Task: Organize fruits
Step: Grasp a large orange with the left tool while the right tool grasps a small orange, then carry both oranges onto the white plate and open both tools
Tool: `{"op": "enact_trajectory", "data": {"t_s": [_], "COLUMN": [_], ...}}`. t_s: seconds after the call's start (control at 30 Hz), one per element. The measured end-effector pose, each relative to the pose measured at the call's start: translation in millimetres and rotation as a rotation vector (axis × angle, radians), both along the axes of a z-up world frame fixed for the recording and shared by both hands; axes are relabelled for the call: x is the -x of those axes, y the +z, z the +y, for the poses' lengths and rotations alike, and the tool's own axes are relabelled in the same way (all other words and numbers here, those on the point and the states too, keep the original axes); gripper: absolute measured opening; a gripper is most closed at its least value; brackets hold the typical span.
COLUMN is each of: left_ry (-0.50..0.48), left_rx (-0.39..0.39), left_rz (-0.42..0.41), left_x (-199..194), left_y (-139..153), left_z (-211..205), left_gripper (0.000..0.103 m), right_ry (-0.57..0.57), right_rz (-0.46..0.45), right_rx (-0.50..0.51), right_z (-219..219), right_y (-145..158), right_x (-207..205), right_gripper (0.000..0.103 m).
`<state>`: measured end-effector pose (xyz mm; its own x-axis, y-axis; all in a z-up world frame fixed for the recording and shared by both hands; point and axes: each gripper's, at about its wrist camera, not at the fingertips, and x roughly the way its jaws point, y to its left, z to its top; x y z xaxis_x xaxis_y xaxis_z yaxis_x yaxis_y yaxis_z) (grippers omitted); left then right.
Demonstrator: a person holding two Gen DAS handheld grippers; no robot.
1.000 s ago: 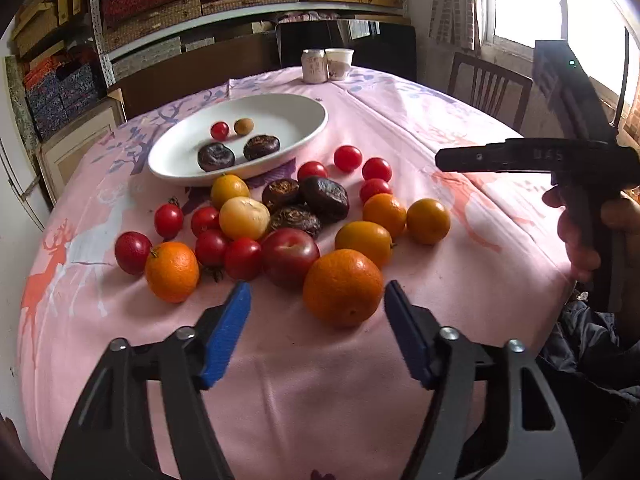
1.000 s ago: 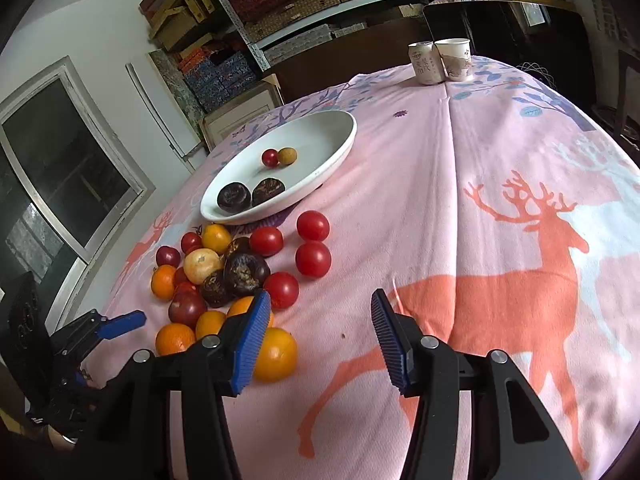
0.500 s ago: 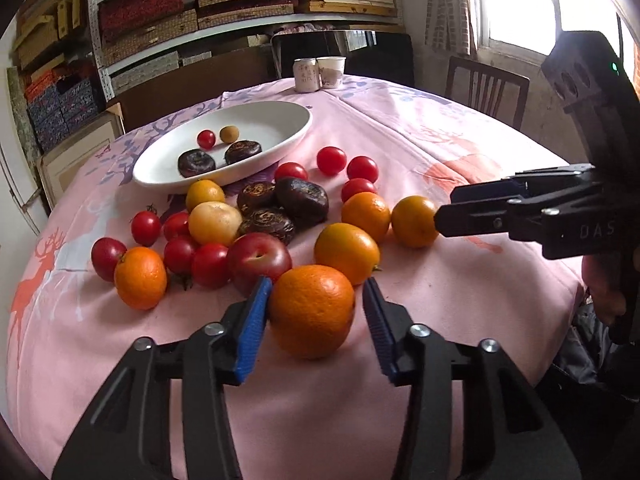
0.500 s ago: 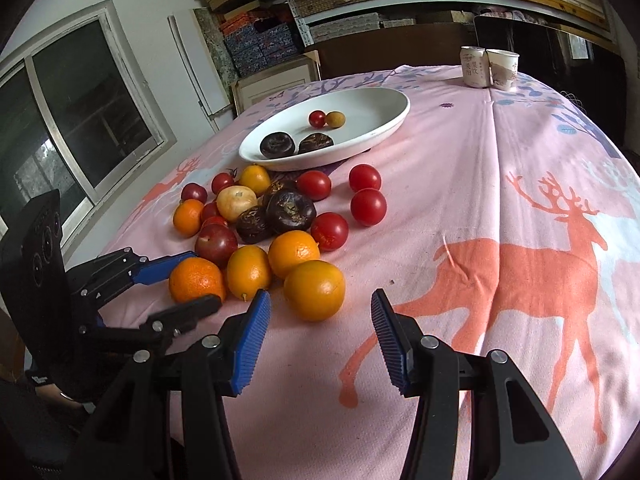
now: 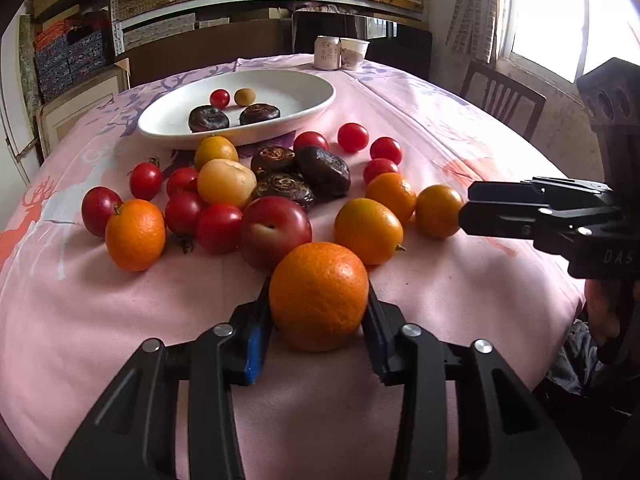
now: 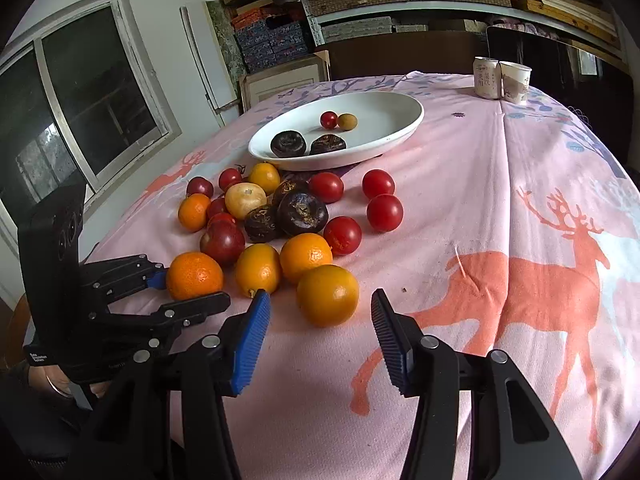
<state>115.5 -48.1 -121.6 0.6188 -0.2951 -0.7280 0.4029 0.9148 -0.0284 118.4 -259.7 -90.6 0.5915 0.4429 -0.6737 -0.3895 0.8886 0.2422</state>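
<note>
Shelves of boxes back a round table under a pink deer-print cloth [image 6: 520, 184], where the white oval dish [image 5: 304, 92] toward the far edge holds only four pieces: two dark fruits, a cherry tomato and a small tan fruit. Left to right, the left gripper [image 5: 318, 312] is closing on the nearest orange [image 5: 318, 294], its pads against the fruit's sides at the near edge. The right gripper [image 6: 320, 320] hangs spread and empty by another orange [image 6: 327, 295], so most fruit seems unsorted.
</note>
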Motion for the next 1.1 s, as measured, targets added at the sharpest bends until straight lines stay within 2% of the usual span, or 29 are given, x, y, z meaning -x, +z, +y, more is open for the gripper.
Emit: {"op": "enact_trajectory", "data": {"t_s": [0.1, 0.27, 0.3, 0.33, 0.37, 0.6, 0.77, 0.97, 1.03, 1.1], "left_ry": [0.003, -0.002, 0.004, 0.011, 0.017, 0.049, 0.076, 0.128, 0.150, 0.166], "left_rx": [0.037, 0.088, 0.093, 0.096, 0.102, 0.130, 0.147, 0.128, 0.116, 0.116], "left_rz": [-0.001, -0.056, -0.063, -0.067, -0.067, -0.081, -0.082, -0.066, -0.045, 0.011], "left_x": [6, 24, 26, 26, 26, 15, -31, -124, -157, -189], "left_y": [7, 34, 38, 41, 43, 55, 71, 86, 84, 76], "left_z": [7, 21, 24, 26, 29, 41, 45, 49, 50, 51], "left_gripper": [0.039, 0.039, 0.040, 0.040, 0.040, 0.040, 0.040, 0.040, 0.040, 0.040], "right_ry": [0.013, 0.014, 0.014, 0.003, -0.003, -0.043, -0.058, -0.070, -0.086, -0.096], "right_rz": [-0.004, 0.032, 0.056, 0.074, 0.074, 0.000, -0.011, -0.001, 0.011, 0.016], "right_rx": [0.024, 0.033, 0.038, 0.051, 0.039, -0.045, -0.075, -0.109, -0.099, -0.089], "right_z": [3, 10, 12, 14, 13, -11, -13, 4, 12, 20], "right_y": [-1, -7, -11, -15, -15, 19, 42, 55, 53, 49], "right_x": [0, -14, -18, -20, -21, -18, -56, -127, -151, -171], "right_gripper": [0.053, 0.052, 0.041, 0.037, 0.036, 0.036, 0.037, 0.037, 0.037, 0.037]}}
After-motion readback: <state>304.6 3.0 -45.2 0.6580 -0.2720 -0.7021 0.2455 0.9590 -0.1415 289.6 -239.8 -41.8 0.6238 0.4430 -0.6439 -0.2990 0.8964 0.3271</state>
